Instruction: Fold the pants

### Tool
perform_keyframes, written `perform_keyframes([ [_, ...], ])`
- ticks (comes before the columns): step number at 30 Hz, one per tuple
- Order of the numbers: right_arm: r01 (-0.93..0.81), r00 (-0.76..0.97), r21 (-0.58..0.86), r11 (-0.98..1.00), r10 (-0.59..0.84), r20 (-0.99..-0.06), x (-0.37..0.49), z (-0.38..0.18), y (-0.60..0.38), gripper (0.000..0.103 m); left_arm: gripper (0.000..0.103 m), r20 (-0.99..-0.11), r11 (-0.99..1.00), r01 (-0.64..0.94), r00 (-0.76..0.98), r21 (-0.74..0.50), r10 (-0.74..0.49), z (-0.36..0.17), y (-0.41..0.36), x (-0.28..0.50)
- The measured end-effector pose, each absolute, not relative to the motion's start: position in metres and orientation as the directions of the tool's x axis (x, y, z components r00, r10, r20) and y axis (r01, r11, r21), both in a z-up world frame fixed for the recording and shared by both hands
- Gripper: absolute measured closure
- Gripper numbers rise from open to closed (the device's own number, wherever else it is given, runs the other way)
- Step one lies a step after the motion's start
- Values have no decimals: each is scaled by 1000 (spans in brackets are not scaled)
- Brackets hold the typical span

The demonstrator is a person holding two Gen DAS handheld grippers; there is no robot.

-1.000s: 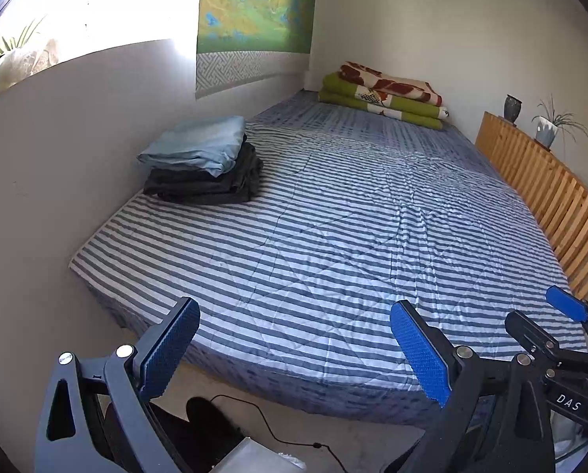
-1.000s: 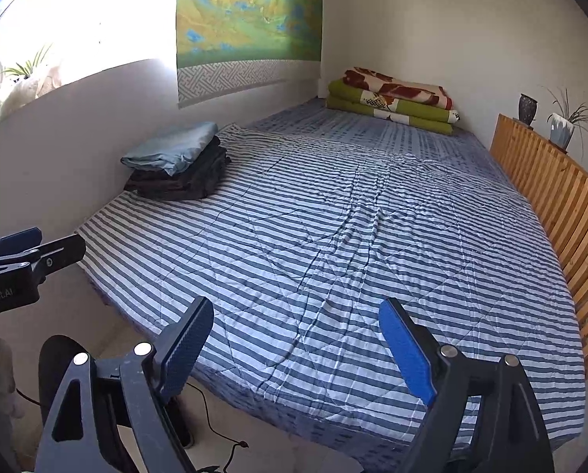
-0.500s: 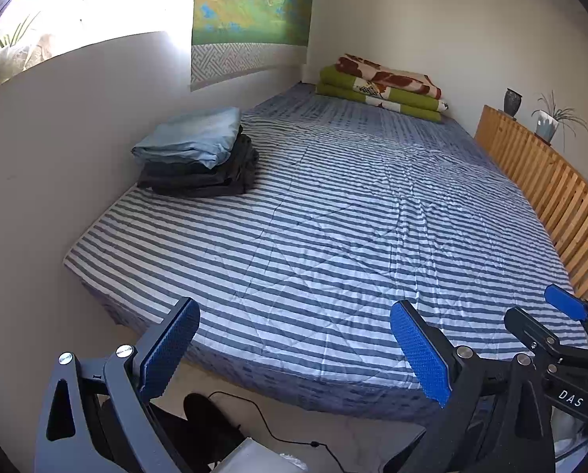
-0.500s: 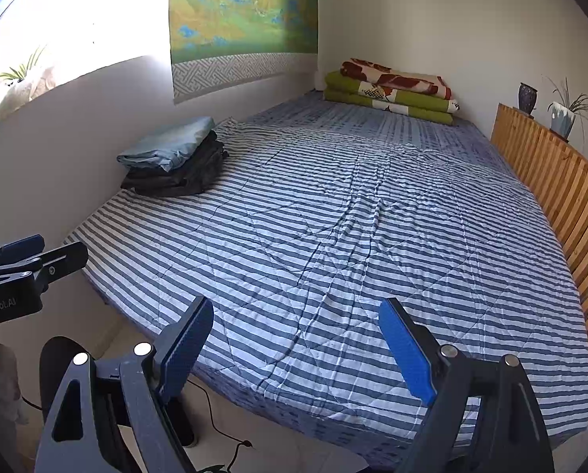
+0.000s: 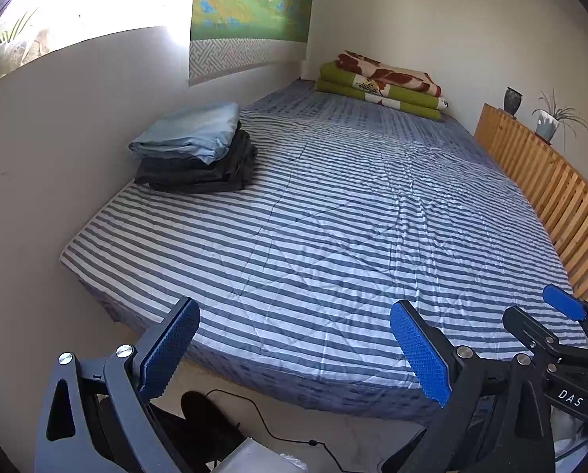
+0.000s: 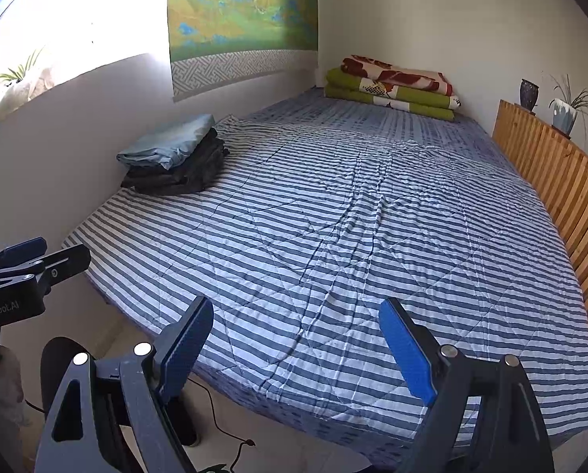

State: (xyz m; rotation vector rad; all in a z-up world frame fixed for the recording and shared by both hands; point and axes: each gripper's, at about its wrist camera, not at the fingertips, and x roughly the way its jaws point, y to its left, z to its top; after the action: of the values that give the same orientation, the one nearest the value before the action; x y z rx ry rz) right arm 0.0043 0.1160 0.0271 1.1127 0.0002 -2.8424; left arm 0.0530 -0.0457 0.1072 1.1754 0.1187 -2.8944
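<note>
Both grippers hang past the near edge of the striped bed, tilted down toward it, and neither carries anything. The left gripper is released, its blue pads wide apart with only bedsheet between them; the right gripper is likewise spread wide and empty. The pants sit well ahead and to the left of both grippers: a stack of folded pants against the wall, a light blue pair on top of several dark ones. No unfolded pair shows on the bed. Judging by that, this is a pause between garments, or the end of the job. The next move would call for bringing a fresh pair onto the open sheet in front of the 2 grippers.
</note>
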Motion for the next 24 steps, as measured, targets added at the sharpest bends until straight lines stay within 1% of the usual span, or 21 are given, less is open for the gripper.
perform_keyframes([
  [24, 83, -723, 36, -996, -85, -686, -2, 24, 118, 20, 4, -703, -998, 35, -711, -59, 16, 105, -50, 46],
])
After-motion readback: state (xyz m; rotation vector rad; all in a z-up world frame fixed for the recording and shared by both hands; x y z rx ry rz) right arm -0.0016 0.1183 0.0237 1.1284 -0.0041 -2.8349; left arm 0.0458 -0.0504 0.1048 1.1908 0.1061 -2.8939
